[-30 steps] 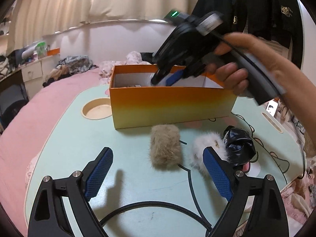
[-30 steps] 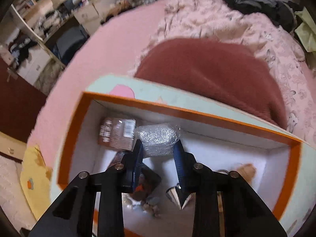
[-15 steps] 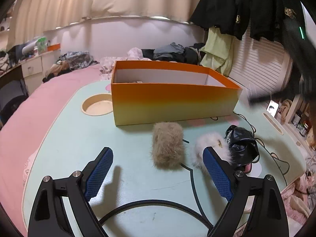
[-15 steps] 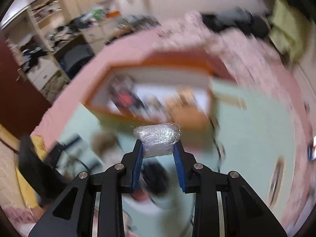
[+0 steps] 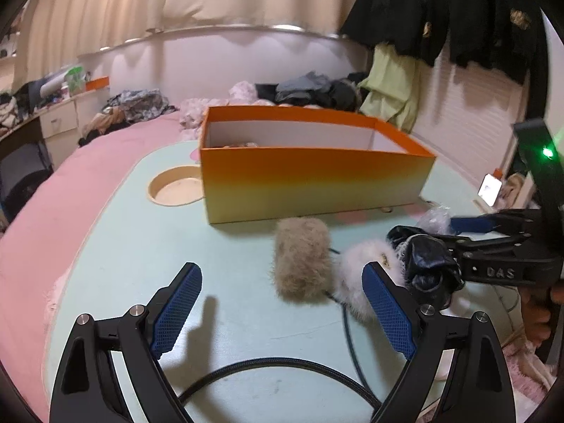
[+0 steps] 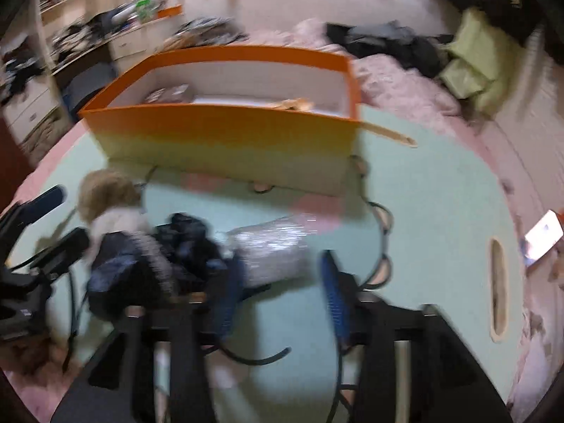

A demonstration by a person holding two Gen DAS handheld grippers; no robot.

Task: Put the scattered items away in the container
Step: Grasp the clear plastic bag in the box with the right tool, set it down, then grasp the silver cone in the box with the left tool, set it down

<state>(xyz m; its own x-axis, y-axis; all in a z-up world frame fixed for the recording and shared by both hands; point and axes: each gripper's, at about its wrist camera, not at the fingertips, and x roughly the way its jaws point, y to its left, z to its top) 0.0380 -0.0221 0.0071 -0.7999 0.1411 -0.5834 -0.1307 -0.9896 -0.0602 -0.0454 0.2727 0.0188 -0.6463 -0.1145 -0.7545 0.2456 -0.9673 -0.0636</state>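
Right gripper (image 6: 281, 261): jaws apart at a middling width and holding nothing. They have just been opening. The view is motion-blurred.
Bubble-wrap bundle (image 6: 271, 252): lies on the table (image 5: 141, 246), outside the box, near the box's near right corner. It sits at the right gripper's fingertips, closer to the left pad, and neither pad seems to press on it.
Bundle's long axis: runs across the gap between the right pads, roughly in line with the box's near wall.
Orange box (image 5: 317, 176): stands open at the table's far edge, straight beyond the bundle. A few small items already lie inside.
Left gripper (image 5: 280, 268): jaws wide and empty, hovering over the table's near edge.
Other loose items: a brown fluffy piece (image 5: 303, 261), a white fluffy piece (image 5: 356, 271) and a black crumpled piece (image 5: 426, 264) lie in a row in the middle of the table. The first two touch. The black piece sits just beside the bundle.
Cable (image 5: 268, 365): a dark loop trails along the table's near edge.
Nearer hand: the right one, by far. The left gripper is closer to the brown fluffy piece.
Likely next need: the bundle probably has to be gripped across its short side and carried forward over the near wall.
Change from a second ago: the right gripper then clamped the bundle above the box's inside. Now it is low over the table in front of the box, and the bundle is set down. The left gripper and the fluffy pieces sit as they did.
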